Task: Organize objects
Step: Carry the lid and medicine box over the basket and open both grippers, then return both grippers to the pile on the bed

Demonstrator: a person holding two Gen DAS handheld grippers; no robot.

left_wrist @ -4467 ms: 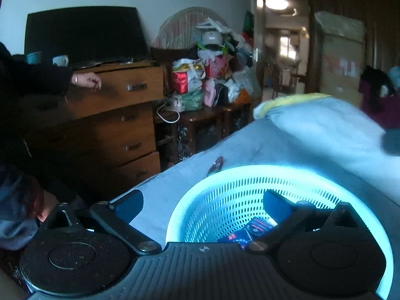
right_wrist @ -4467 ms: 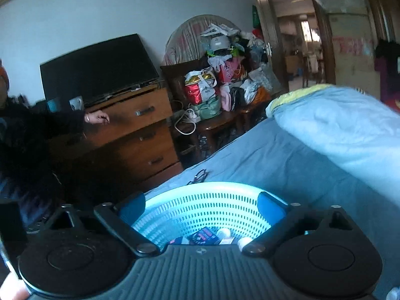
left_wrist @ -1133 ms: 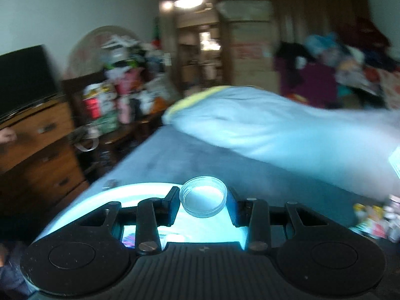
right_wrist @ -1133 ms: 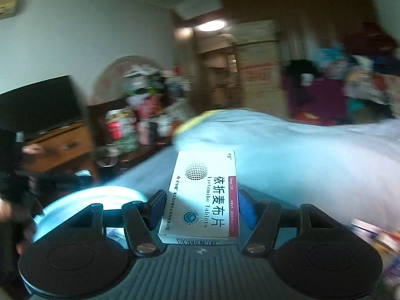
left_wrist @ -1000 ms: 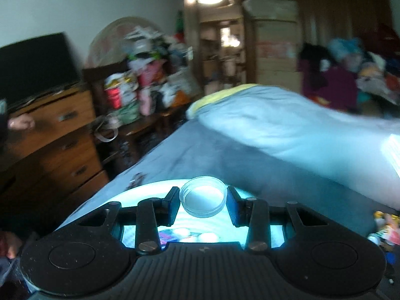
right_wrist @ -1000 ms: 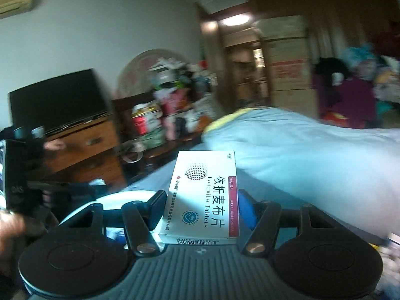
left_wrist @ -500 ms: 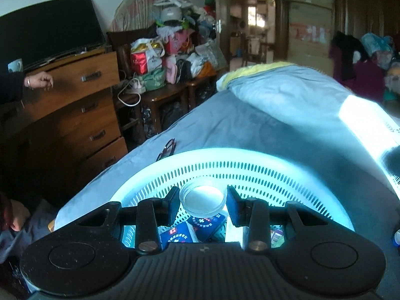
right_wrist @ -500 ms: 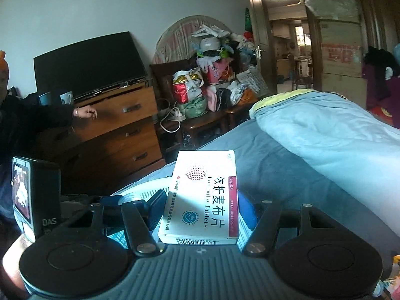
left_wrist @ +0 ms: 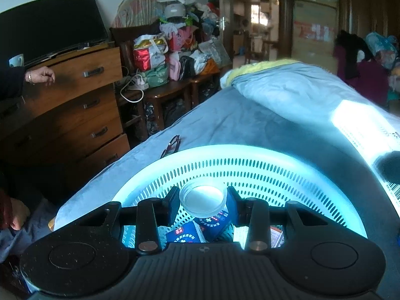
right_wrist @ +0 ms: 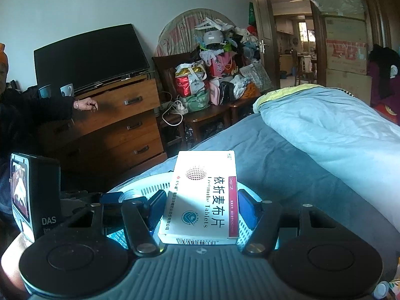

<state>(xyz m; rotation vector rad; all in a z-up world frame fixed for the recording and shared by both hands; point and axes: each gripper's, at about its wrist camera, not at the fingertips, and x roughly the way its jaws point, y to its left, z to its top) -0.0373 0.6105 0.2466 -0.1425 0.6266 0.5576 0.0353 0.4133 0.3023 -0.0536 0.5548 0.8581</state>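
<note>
Both claws have now come over the basket [left_wrist: 250, 155], the left claw [left_wrist: 203, 201] gripping a lid [left_wrist: 203, 197], the right claw [right_wrist: 200, 207] a box [right_wrist: 202, 195], ready to drop.

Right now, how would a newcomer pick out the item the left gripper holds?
Find the pale perforated basket on the blue bed. Just above its inside, the left gripper clamps a small round lid. Unlike the blue boxes below, it is clear, circular and ridged.
</note>
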